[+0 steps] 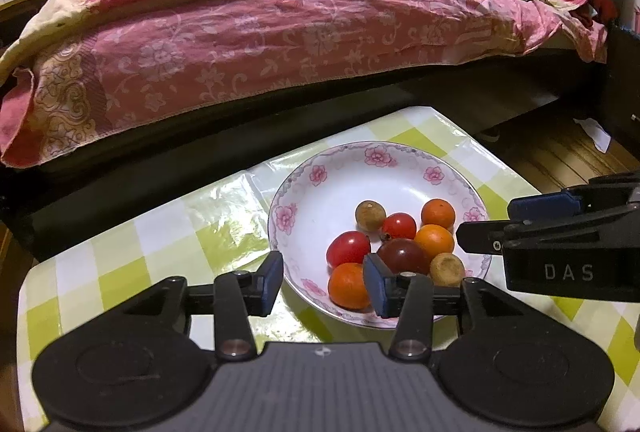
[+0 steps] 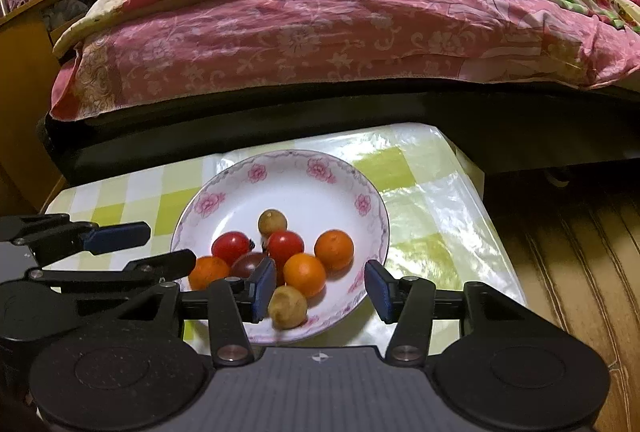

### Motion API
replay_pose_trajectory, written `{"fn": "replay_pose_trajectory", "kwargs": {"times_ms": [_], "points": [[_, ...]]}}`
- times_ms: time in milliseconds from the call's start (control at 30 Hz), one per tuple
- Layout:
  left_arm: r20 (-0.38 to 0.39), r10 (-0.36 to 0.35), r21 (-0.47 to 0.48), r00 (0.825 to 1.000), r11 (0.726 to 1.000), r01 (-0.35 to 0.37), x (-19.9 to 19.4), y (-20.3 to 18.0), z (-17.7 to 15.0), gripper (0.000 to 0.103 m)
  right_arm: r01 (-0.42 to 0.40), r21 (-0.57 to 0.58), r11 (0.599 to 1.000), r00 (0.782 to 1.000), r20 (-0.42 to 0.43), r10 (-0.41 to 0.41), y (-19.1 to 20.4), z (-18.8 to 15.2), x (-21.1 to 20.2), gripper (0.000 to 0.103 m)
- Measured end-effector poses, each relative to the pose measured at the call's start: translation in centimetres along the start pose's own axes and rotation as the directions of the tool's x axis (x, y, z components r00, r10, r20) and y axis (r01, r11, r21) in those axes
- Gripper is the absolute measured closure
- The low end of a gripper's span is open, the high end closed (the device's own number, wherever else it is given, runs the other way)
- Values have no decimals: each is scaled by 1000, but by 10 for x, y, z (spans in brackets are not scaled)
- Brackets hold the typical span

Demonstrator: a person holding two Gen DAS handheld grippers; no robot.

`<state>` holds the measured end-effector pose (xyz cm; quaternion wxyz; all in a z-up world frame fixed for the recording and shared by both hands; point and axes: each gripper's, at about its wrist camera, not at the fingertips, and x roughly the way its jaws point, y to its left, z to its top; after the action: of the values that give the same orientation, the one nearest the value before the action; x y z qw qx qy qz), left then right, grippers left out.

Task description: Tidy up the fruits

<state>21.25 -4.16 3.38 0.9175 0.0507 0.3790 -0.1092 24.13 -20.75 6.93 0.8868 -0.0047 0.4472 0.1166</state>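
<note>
A white plate with a pink flower rim [image 1: 328,192] [image 2: 288,192] sits on the checked tablecloth and holds several small fruits. Among them are orange tangerines [image 1: 434,241] [image 2: 305,274], red cherry tomatoes [image 1: 348,248] [image 2: 285,247], a dark tomato [image 1: 402,256] and brown longans [image 1: 370,216] [image 2: 288,307]. My left gripper [image 1: 324,278] [image 2: 144,250] hovers open over the plate's near rim, beside one tangerine [image 1: 347,286] that its pads do not press. My right gripper [image 2: 320,286] [image 1: 516,222] is open above the plate's near right side. The nearest longan lies blurred by its left pad, not gripped.
The green and white checked table [image 1: 160,244] [image 2: 420,232] is small, with its far edge close behind the plate. A bed with a pink floral quilt [image 1: 280,32] [image 2: 320,32] rises right behind it. Wooden floor [image 2: 580,252] lies to the right.
</note>
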Motion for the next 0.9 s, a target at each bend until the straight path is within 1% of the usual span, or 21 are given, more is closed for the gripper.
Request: {"fn": "replay_pose_trajectory", "kwargs": {"times_ms": [133,267,467,567,600,667,733,800,900], "points": [[9,20,-16,1000,1000,-20,-7,-1,-3,41,8,13,1000,1000,10,-8,3,-2,-7,56],[27,37,-24,999,999,-37,-16,-1,-6,35,20,8,1000,1000,24,-20,8,-6,-16,55],[42,59,-24,997,998,-58,-27,-4,-11,30,39,-11,999,998,47,-39,16,-14,-31,54],[58,90,-21,994,996,-89,-34,-6,-14,21,42,1,999,998,56,-42,17,-18,-39,54],[68,107,-16,992,994,-106,-37,-7,-15,20,40,3,999,998,55,-41,17,-20,-41,54],[87,140,-2,986,990,-141,-43,-10,-18,13,43,5,999,997,59,-43,19,-23,-45,53],[107,165,17,980,986,-168,-49,-13,-20,11,39,10,999,998,59,-39,20,-27,-49,53],[117,176,24,977,983,-180,-54,-15,-22,10,40,13,999,997,62,-41,22,-29,-53,53],[114,159,8,981,987,-161,-58,-13,-25,8,44,24,999,997,66,-46,21,-33,-58,53]]}}
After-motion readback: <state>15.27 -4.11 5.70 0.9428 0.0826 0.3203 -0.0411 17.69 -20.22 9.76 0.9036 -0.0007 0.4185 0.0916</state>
